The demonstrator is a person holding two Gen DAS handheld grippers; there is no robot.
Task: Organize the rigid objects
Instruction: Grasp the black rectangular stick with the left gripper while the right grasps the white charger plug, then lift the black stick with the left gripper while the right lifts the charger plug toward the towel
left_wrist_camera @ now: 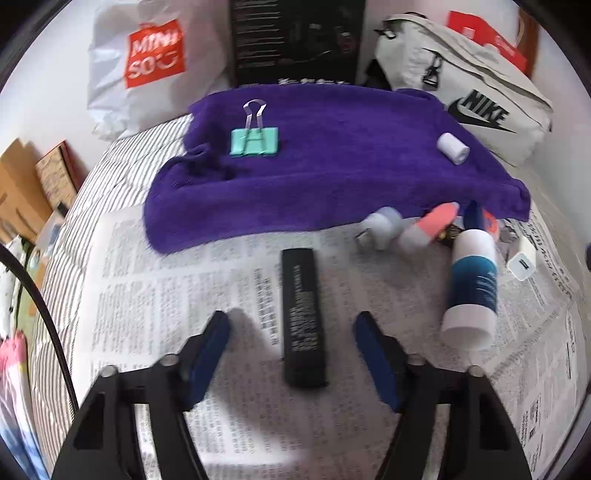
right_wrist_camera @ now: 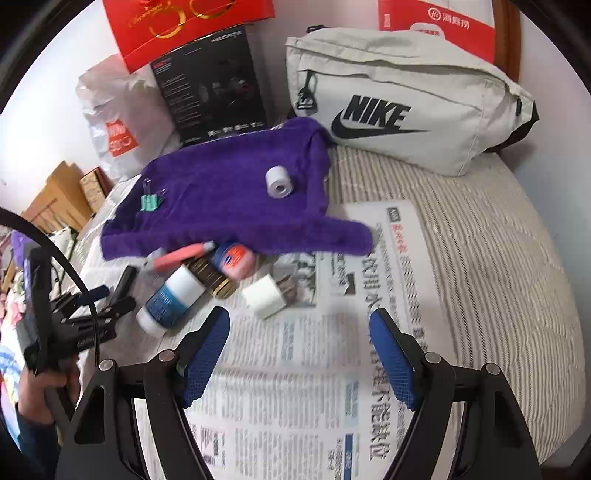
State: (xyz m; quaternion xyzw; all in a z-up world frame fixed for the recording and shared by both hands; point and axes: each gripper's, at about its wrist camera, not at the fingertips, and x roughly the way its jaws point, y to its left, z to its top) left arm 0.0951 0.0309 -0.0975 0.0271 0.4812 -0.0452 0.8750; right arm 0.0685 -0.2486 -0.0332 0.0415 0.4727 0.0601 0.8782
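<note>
My left gripper (left_wrist_camera: 291,321) is open, its blue fingers on either side of a black rectangular stick (left_wrist_camera: 303,317) lying on the newspaper (left_wrist_camera: 166,295). On the purple towel (left_wrist_camera: 332,166) lie a green binder clip (left_wrist_camera: 255,140) and a white tape roll (left_wrist_camera: 452,147). By the towel's front edge lie a white and blue bottle (left_wrist_camera: 472,284), a pink tube (left_wrist_camera: 432,225), a grey plug (left_wrist_camera: 380,225) and a white charger (left_wrist_camera: 522,260). My right gripper (right_wrist_camera: 299,321) is open and empty above the newspaper (right_wrist_camera: 295,387), just in front of the white charger (right_wrist_camera: 266,295) and bottle (right_wrist_camera: 170,299). The left gripper (right_wrist_camera: 110,299) shows at the left there.
A Nike bag (right_wrist_camera: 406,107) stands behind the towel at the right. A black box (right_wrist_camera: 210,88), a Miniso plastic bag (left_wrist_camera: 147,62) and red boxes (right_wrist_camera: 184,26) stand at the back. A small round jar (right_wrist_camera: 236,260) and a stack of coins (right_wrist_camera: 212,280) lie by the bottle. Cardboard boxes (left_wrist_camera: 33,184) are at the left.
</note>
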